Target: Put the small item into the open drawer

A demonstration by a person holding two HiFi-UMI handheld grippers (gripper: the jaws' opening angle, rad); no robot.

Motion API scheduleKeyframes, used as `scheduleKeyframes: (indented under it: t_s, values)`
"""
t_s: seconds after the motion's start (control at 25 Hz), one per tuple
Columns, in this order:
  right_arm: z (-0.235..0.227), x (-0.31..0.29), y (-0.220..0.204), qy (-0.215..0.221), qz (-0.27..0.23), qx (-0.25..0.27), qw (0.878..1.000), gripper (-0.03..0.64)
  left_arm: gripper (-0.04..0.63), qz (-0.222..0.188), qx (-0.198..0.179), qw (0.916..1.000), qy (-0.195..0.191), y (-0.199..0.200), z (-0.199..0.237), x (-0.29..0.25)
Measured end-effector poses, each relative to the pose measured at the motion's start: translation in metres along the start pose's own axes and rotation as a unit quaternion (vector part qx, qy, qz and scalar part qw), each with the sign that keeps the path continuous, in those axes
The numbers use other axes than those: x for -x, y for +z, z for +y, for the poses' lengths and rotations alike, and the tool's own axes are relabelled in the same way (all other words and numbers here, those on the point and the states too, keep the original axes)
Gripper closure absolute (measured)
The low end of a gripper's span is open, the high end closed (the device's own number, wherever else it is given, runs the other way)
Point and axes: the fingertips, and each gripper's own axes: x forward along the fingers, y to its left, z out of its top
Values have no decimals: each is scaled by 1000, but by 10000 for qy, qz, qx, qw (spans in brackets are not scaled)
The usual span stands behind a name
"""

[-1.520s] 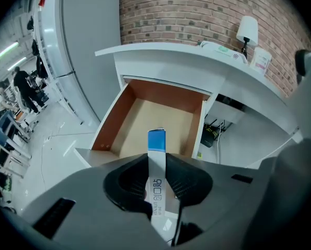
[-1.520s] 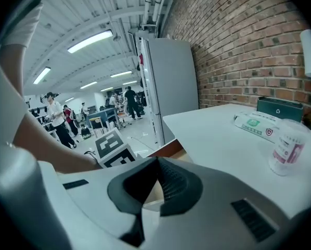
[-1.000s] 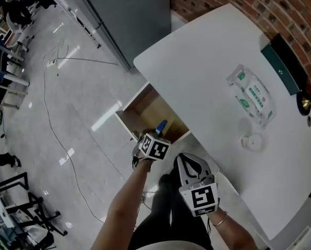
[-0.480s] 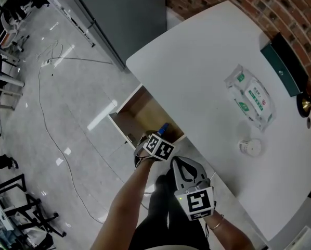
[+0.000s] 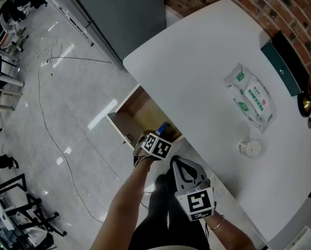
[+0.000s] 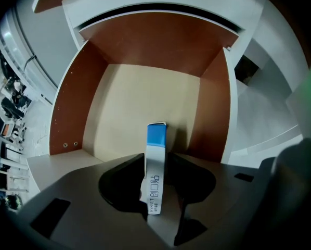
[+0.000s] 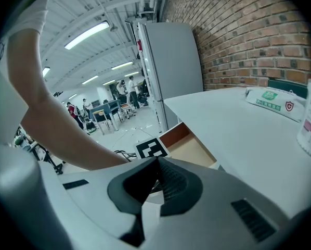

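Note:
The small item is a slim white box with a blue end (image 6: 155, 163), also seen as a blue tip (image 5: 163, 126) in the head view. It stands between the jaws of my left gripper (image 6: 156, 166) (image 5: 158, 135). The jaws are opening, and the box's sides still rest against the pads. The gripper hangs over the near right part of the open wooden drawer (image 6: 137, 100) (image 5: 129, 111), which sticks out from under the white table (image 5: 207, 66). My right gripper (image 5: 176, 161) (image 7: 156, 165) is shut and empty, held near my body beside the left one.
On the table lie a pack of wipes (image 5: 249, 99) (image 7: 272, 100), a small white round container (image 5: 250, 148) and a dark green box (image 5: 284, 69) by the brick wall. Cables run over the shiny floor (image 5: 67, 103) at the left. A grey cabinet (image 5: 129, 14) stands behind.
My left gripper has moved a little further in over the drawer with the box. The right gripper has drawn slightly closer to the left one.

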Motion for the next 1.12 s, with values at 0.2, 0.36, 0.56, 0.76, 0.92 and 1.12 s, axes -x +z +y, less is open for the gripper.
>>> scheduleKeyframes:
  t_s: [0.2, 0.36, 0.56, 0.76, 0.92, 1.12]
  values:
    - [-1, 4, 4, 2, -22, 33, 10000, 609, 378, -166, 309, 9993, -127, 1, -3, 11]
    - [-2, 9, 4, -19, -47, 99, 9999, 608, 359, -460, 571, 9972, -175, 6, -5, 32]
    - [7, 23, 10, -72, -74, 149, 9998, 609, 357, -901, 738, 9932, -84, 9, -2, 75]
    - [22, 39, 19, -110, -212, 174, 9996, 609, 377, -1350, 894, 9868, 84, 0, 6, 126]
    - [37, 54, 27, -162, -335, 194, 9991, 609, 415, -1624, 840, 9825, 352, -16, 10, 174]
    - [51, 75, 35, -298, -483, 252, 9981, 609, 478, -1978, 893, 9744, 592, -40, 10, 231]
